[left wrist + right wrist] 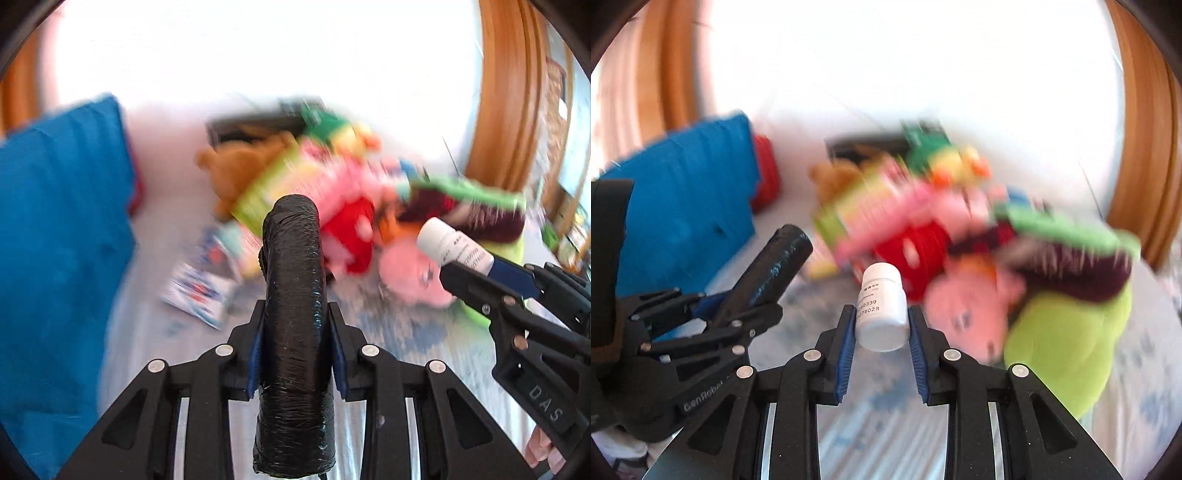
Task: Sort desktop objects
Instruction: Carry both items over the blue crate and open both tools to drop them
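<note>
Tool pads of your right tool point(882, 325) pinch the white bottle point(882, 308) at its base — light, smooth, slippery; your left tool point(295, 349) clamps the black wrapped roll point(294, 321) beside that bottle — stiffer, grippier.

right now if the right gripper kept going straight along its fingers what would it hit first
Probably the red plush in the toy pile, just beyond the white bottle that the right gripper holds. Blur makes depth uncertain; the pink plush sits close beside that line.

The black cylinder point(293, 332) is wrapped in glossy, wrinkled film. The white bottle point(882, 306) looks like smooth matt plastic with a paper label. Each claw is matt black plastic with ribbed blue pads point(846, 354) and shiny metal pins point(223, 350). The toys point(1067, 325) look like soft plush.
</note>
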A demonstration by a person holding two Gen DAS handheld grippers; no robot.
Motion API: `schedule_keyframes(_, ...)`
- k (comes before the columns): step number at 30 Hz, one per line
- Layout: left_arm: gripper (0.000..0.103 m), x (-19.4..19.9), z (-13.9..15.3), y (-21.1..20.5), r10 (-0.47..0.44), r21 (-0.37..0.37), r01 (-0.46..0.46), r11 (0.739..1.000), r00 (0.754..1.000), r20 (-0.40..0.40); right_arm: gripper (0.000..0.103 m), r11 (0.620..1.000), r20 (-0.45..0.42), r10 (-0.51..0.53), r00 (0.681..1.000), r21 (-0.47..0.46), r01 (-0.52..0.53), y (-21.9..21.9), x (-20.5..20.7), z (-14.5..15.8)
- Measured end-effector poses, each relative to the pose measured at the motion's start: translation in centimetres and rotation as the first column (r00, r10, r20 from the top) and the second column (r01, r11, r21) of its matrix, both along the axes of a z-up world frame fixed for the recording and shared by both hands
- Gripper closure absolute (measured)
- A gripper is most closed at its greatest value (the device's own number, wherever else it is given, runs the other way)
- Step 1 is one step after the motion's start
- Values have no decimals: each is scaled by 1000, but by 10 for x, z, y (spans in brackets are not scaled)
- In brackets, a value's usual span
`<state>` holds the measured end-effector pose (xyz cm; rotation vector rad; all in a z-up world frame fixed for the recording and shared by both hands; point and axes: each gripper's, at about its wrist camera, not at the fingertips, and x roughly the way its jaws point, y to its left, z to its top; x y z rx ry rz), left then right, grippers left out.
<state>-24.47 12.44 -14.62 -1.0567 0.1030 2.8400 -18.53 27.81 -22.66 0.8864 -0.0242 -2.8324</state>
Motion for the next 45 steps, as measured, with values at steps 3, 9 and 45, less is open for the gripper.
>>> schedule_keyframes(3,73,39,58,-18,75,3,-75,997,994,-78,75,998,-104,65,992,4,-65,-19,8,41)
schedule_keyframes(9,73,91,129,-70,221,1,-227,974,947,-235,75,973,-277,224,934,13,-230,-73,26,112)
schedule_keyframes(45,73,156,178,-364,532,31,-532,846,846,-24,75,819,66,540,839,187,-542,-410,23,152)
